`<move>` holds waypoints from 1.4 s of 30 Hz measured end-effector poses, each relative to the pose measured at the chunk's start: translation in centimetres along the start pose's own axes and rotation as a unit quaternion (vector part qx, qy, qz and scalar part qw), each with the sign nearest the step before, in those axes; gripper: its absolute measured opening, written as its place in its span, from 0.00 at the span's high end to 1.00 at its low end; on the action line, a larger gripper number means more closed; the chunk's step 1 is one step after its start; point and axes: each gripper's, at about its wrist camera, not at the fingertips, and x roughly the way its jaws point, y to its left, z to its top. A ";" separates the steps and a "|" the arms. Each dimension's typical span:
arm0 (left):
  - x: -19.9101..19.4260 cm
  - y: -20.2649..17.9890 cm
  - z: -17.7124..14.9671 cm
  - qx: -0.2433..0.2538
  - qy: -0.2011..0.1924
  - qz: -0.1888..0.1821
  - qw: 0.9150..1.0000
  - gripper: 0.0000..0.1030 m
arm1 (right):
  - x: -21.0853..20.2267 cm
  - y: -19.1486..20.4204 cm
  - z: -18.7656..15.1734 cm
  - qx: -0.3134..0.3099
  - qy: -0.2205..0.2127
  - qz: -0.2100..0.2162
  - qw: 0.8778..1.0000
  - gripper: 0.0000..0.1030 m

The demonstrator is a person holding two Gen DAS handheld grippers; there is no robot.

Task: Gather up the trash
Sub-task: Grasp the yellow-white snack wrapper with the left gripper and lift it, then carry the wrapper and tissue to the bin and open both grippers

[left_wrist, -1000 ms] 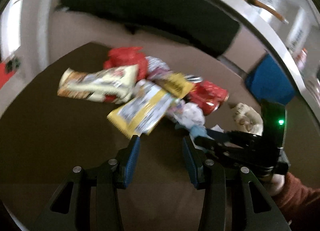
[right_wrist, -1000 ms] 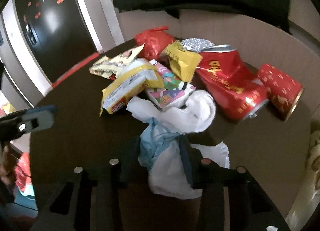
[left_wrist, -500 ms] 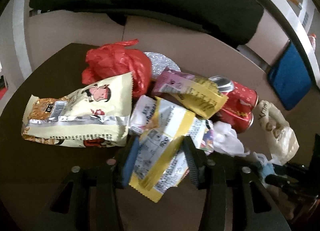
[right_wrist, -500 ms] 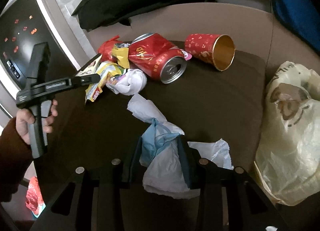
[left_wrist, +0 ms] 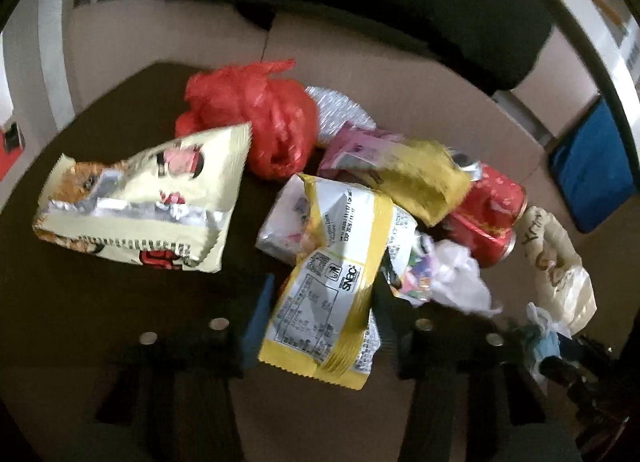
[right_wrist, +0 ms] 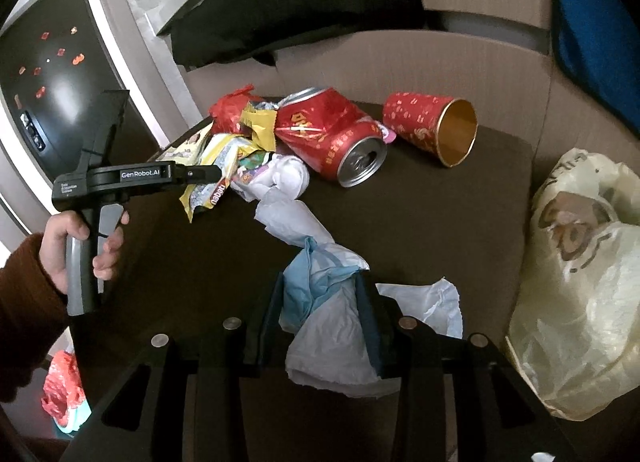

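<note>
Left wrist view: left gripper (left_wrist: 320, 310) jaws are closing around the yellow wrapper (left_wrist: 332, 282) at lower centre; right gripper (right_wrist: 320, 310) holds crumpled tissue (right_wrist: 324, 302), which probably goes next into the bag (right_wrist: 580, 282) at right.

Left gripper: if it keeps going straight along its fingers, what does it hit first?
The yellow-and-white snack wrapper, already lying between the closing jaws of the left gripper. Past it sits the pink-printed packet, probably next, though fisheye depth is unclear.

Beyond the dark table (right_wrist: 440, 221) we see a tan sofa (left_wrist: 400, 101) draped with a black cloth (right_wrist: 300, 1), a blue cushion (left_wrist: 592, 165) at its end, and a black panel (right_wrist: 52, 73) dotted with red stickers.
</note>
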 end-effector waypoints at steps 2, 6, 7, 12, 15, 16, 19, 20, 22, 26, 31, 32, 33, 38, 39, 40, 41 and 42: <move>-1.3 -1.2 0.1 0.014 -0.022 0.009 1.000 0.58 | -0.4 -0.2 0.1 0.003 -0.005 -0.002 1.000 0.66; -4.3 -3.7 0.4 0.030 -0.060 0.027 0.997 0.59 | -1.4 -0.5 -0.1 0.011 -0.014 0.000 1.000 0.66; -5.0 -4.4 0.4 0.034 -0.069 0.032 0.997 0.59 | -1.6 -0.5 0.0 0.012 -0.017 0.002 1.000 0.66; -8.6 -9.0 0.5 0.064 -0.109 0.042 0.991 0.59 | -3.8 -0.2 0.9 -0.001 -0.048 0.000 0.999 0.66; -10.7 -11.9 0.5 0.072 -0.136 0.034 0.987 0.59 | -6.0 -0.1 1.9 -0.013 -0.079 -0.006 0.997 0.66; -11.2 -12.7 0.6 0.074 -0.143 0.031 0.986 0.59 | -6.9 -0.2 2.2 -0.017 -0.091 -0.011 0.996 0.66; -12.6 -16.0 0.8 0.082 -0.164 0.018 0.983 0.59 | -10.0 -1.1 3.5 -0.022 -0.130 -0.028 0.991 0.66; -13.0 -17.2 0.9 0.086 -0.170 0.009 0.982 0.59 | -11.6 -1.9 3.9 -0.020 -0.148 -0.038 0.988 0.66; -13.2 -19.5 1.0 0.093 -0.178 -0.009 0.980 0.59 | -13.9 -3.4 4.4 -0.013 -0.174 -0.049 0.984 0.66; -12.3 -24.5 1.8 0.108 -0.177 -0.052 0.977 0.59 | -18.3 -6.9 4.9 0.006 -0.215 -0.085 0.973 0.66; -10.1 -31.1 3.0 0.149 -0.167 -0.085 0.971 0.59 | -22.3 -10.9 4.9 0.022 -0.242 -0.145 0.959 0.66; -9.8 -32.5 3.0 0.156 -0.168 -0.088 0.969 0.59 | -23.1 -11.6 4.8 0.025 -0.245 -0.155 0.957 0.66; -9.4 -33.5 2.9 0.163 -0.170 -0.092 0.967 0.59 | -23.7 -11.9 4.7 0.028 -0.246 -0.163 0.955 0.66; -6.7 -36.3 2.2 0.164 -0.146 -0.117 0.968 0.59 | -24.4 -15.2 3.8 0.045 -0.240 -0.186 0.952 0.66; -5.9 -36.4 1.9 0.161 -0.137 -0.118 0.970 0.59 | -24.4 -15.8 3.6 0.050 -0.239 -0.186 0.952 0.66; -5.0 -36.7 1.7 0.159 -0.127 -0.118 0.972 0.59 | -24.3 -16.5 3.2 0.057 -0.236 -0.184 0.952 0.66; -4.1 -36.9 1.4 0.157 -0.115 -0.118 0.974 0.59 | -24.1 -16.9 3.1 0.063 -0.234 -0.181 0.953 0.66; -3.2 -37.1 1.2 0.156 -0.104 -0.119 0.975 0.59 | -23.9 -17.4 2.8 0.069 -0.230 -0.176 0.955 0.66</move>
